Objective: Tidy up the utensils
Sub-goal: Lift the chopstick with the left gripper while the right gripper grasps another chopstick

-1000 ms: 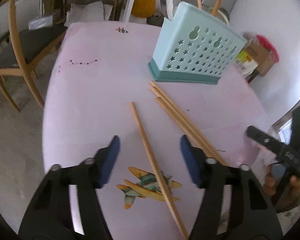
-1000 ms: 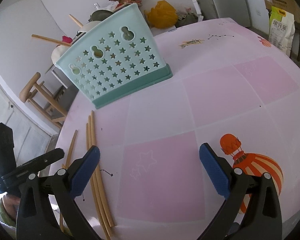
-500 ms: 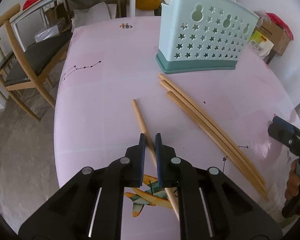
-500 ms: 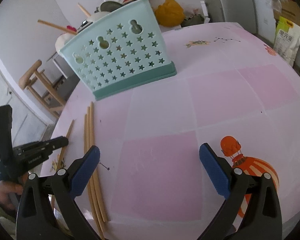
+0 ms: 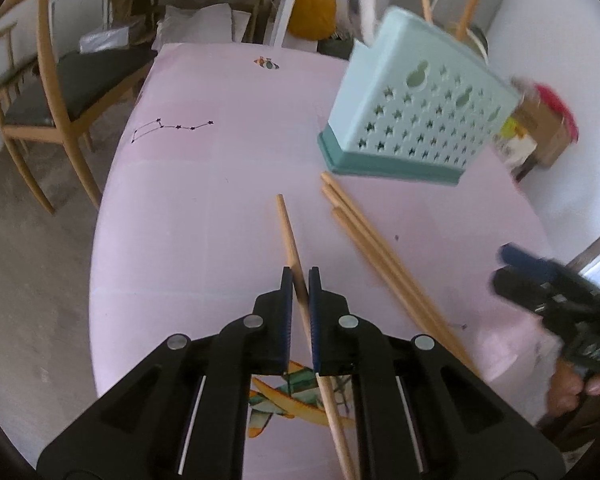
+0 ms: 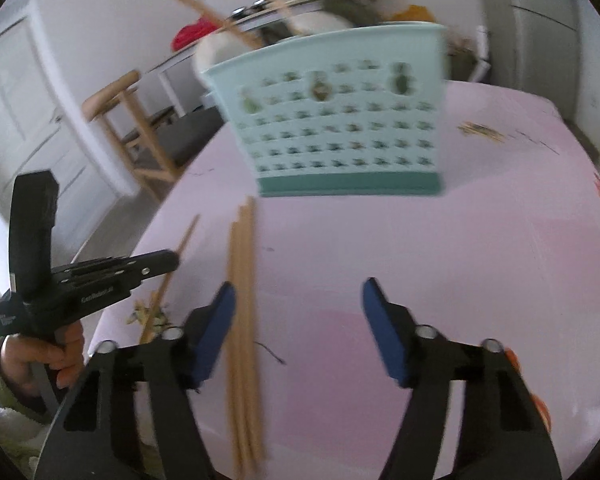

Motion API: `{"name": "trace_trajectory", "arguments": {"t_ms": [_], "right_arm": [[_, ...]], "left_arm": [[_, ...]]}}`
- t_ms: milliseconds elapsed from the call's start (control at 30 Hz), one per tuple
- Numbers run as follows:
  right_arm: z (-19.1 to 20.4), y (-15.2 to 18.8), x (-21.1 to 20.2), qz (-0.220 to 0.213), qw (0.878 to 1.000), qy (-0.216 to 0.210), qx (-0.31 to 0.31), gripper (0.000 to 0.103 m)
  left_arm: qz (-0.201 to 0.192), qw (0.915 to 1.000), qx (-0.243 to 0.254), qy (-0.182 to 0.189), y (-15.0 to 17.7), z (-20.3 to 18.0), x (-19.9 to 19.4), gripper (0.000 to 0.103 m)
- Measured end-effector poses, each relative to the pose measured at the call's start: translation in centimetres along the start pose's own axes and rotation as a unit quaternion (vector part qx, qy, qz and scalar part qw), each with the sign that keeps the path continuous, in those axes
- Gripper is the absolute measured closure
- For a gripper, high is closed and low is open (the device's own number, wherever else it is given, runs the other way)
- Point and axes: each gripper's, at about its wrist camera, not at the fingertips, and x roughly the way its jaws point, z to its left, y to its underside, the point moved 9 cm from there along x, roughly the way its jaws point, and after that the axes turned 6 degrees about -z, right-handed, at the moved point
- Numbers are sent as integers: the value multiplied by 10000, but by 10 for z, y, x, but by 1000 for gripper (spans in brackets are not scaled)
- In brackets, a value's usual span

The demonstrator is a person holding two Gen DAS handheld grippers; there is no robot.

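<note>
The left gripper (image 5: 299, 280) was clamped on 1 chopstick (image 5: 287, 224), its blue pads pressed against the stick's sides partway along its length. The stick ran from about 12 o'clock, ahead of the tips, back under the gripper toward 6 o'clock, crossing a plane print (image 5: 284, 404) on the pink table (image 5: 204, 208). Whether the stick was lifted off the table could not be told.

In the left wrist view, 3 more sticks (image 5: 380, 260) lay side by side at about 1 o'clock of the held one, their far ends close to the base of the caddy (image 5: 416, 120). The caddy, pale green with star holes and a darker base, stood upright at 1 o'clock; 2 sticks rose from its top. The right gripper (image 5: 540, 280) showed blurred at 3 o'clock, with the hand (image 5: 576, 392) holding it below.

In the right wrist view, blurred by motion, the right gripper (image 6: 298, 292) had its jaws parted and closing. Between the pads lay only bare table; the 3 sticks (image 6: 242, 300) ran beside the left pad, at 9 o'clock of the gap, and nothing was gripped. The caddy (image 6: 332, 120) stood at 12 o'clock. The left gripper (image 6: 156, 264) came in at 9 o'clock, a hand (image 6: 40, 364) on its handle, with the single stick (image 6: 180, 248) at its tips.
</note>
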Motion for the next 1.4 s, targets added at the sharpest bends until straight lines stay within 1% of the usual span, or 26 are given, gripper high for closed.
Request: {"name": "trace_trajectory", "arguments": {"t_ms": [33,67,133,167,233,433,533,633,800,1000,1100,1233,1400], "right_arm": [[6,-1,7,98,9998,-40,-143,57],[11,-2,14,197,9994,-56,-264,61],[18,-2,27,393,9983,-69,-429,73],[20,-1,32,463,9978,-80,-473,75],[24,-3,42,597,9966,-113,-555,83],[29,-3,55,848,9938,-183,-691,93],[33,-2,60,922,9932,-256,-666,93],[35,-3,61,937,9926,-221,-743,93],[34,-6,66,998,9906,-3,-935,94],[15,-10,63,1063,9895,273,-943,94],[14,-14,63,1043,9898,232,-940,94],[19,-22,67,982,9886,233,-1121,92],[26,-25,83,1049,9851,174,-1354,91]], "left_arm": [[-62,9999,-110,70,-2,2,-2,97],[-109,9996,-211,136,-4,3,-3,97],[-190,9988,-381,247,-8,5,-6,98],[-259,9979,-492,325,-10,6,-9,98],[-343,9964,-649,435,-13,8,-12,98],[-479,9924,-971,584,-17,18,-18,99],[-492,9907,-1093,639,-18,23,-18,99],[-505,9893,-1183,694,-19,26,-18,99],[-538,9885,-1199,754,-21,26,-19,99],[-545,9881,-1221,767,-21,27,-19,99],[-542,9880,-1223,771,-21,27,-19,99],[-573,9879,-1224,765,-23,28,-22,99],[-671,9875,-1204,764,-28,27,-29,99]]}}
